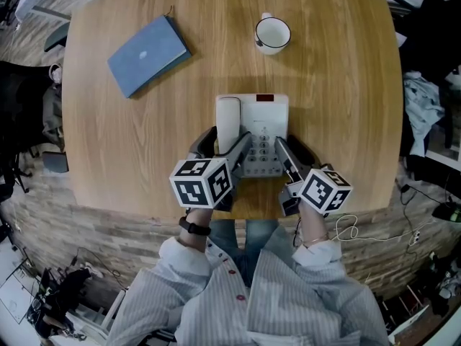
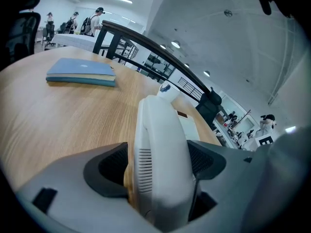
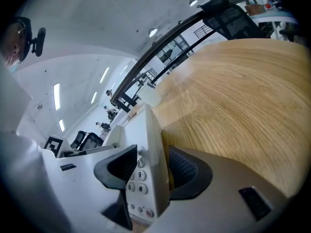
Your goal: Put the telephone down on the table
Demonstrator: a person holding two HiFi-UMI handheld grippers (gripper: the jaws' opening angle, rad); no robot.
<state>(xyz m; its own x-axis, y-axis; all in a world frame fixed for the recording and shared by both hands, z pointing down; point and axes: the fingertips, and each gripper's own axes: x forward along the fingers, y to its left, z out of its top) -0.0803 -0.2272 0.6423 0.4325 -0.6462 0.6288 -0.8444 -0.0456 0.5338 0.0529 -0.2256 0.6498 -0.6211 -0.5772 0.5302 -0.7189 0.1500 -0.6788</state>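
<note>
White telephone (image 1: pixel 266 114) is held at the near middle of the table (image 1: pixel 346 85), seemingly touching down | left gripper (image 1: pixel 227 147) jaws are clamped on the handset (image 1: pixel 227 117), right gripper (image 1: pixel 289 151) jaws on its right edge | next, as judged: level seating, then gentle release.

Surface (image 1: pixel 338 107): light wood grain, satin finish, with a soft sheen in both gripper views. 
Telephone (image 1: pixel 265 121): smooth white plastic, slight gloss. Handset (image 2: pixel 160 144) is the same, with moulded slots down one side. Keys (image 3: pixel 141 175): smooth pale plastic. 
Left hand-held gripper (image 1: pixel 225 144) and right hand-held gripper (image 1: pixel 295 152): matt grey plastic shells. Pads (image 2: pixel 109 166): dark, rubbery-looking, fine dimpled texture. Marker cubes (image 1: pixel 202 182): matt black-and-white print. 
Book (image 1: pixel 148 55): matt blue cover, paper edge. 
Mug (image 1: pixel 272 33): glossy white. 
Sleeves (image 1: pixel 288 294): striped woven cloth.
</note>
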